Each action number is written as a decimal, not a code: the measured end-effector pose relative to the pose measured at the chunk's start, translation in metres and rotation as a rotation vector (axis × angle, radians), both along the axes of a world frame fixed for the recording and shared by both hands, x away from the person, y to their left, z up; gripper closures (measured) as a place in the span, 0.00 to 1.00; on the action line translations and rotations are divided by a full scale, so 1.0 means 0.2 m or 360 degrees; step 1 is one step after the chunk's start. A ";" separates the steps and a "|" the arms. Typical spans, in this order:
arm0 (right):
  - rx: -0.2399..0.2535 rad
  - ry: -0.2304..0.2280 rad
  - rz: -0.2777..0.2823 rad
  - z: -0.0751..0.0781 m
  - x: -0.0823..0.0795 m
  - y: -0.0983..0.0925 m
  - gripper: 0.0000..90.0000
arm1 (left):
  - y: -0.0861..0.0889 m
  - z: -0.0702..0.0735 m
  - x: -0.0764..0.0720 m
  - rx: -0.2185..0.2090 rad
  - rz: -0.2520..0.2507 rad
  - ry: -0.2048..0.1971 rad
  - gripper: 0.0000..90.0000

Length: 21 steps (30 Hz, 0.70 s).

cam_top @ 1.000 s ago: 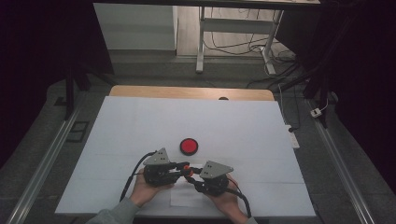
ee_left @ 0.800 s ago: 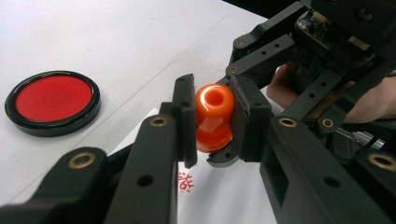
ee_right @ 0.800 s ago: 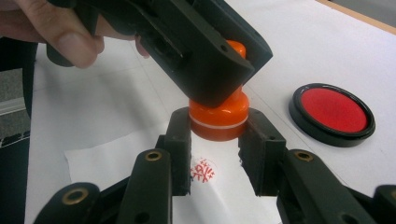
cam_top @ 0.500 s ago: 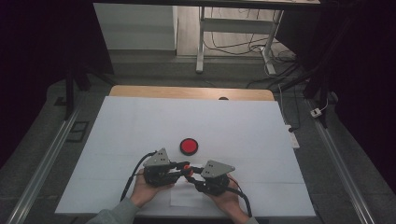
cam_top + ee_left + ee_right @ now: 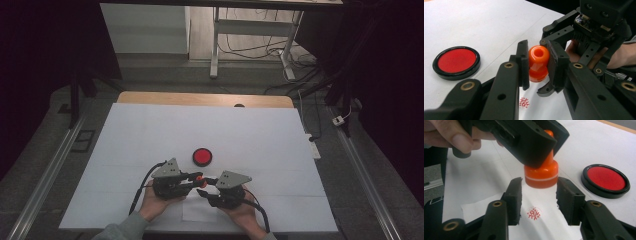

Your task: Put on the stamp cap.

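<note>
Stamp (image 5: 538, 63), a small hard orange plastic knob at frame centre, sits clamped in my left gripper (image 5: 537, 62). My right gripper (image 5: 539, 195) has just been opening, its jaws apart beside the wide base. Light and slick, it's best held at the narrow waist.

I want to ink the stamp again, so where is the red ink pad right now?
In the high view the red ink pad lies on the white table, just beyond the two grippers and near the middle. The left gripper holds the orange stamp close before it.
</note>
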State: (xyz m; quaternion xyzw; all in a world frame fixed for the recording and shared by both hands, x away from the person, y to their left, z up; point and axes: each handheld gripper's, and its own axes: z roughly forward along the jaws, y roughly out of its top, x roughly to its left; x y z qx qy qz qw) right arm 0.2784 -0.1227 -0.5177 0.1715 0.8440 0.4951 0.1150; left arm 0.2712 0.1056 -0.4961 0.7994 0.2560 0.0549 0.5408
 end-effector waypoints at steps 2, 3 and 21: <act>0.0004 0.0007 -0.0008 0.00 0.00 -0.01 0.57 | 0.00 0.00 0.00 0.0000 0.0008 -0.0001 0.81; 0.0006 0.0011 -0.0014 0.00 0.01 -0.01 0.55 | 0.01 0.00 0.00 0.0000 0.0012 -0.0003 0.81; 0.0047 0.0002 -0.0207 0.04 0.02 -0.27 0.47 | 0.09 0.04 -0.01 -0.0012 0.0082 -0.0017 0.81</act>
